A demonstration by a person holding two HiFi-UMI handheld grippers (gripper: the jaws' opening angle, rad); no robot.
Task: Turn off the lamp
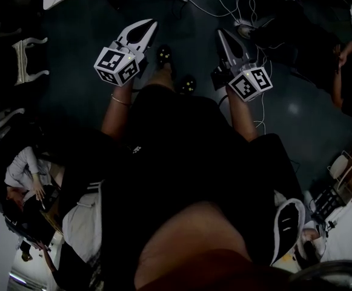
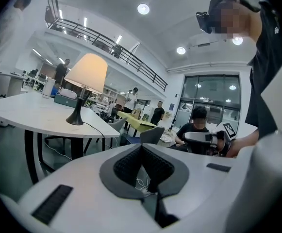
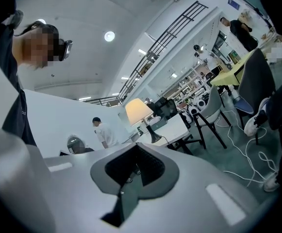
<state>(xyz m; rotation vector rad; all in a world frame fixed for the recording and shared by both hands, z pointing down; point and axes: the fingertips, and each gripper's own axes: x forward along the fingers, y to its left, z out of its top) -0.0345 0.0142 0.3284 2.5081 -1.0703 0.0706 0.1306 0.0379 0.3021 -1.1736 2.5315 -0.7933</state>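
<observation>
Lamp (image 2: 86,72) looks lit on the white table (image 2: 29,113), well away, so switching it off remains. Left gripper (image 1: 146,26) and right gripper (image 1: 222,36) hang pressed together, empty.

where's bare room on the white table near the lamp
Free: the tabletop left of and in front of the lamp base, out to the near edge. Crowded: behind the lamp, a teal box and a white container.

White table (image 2: 29,114) with a rounded edge on dark legs, lamp (image 2: 85,81) standing near its front edge, cord (image 2: 94,128) trailing from the lamp's base over that edge, teal box (image 2: 64,99) just behind the base, dark floor (image 1: 85,29) strewn with white cables (image 1: 215,8)
</observation>
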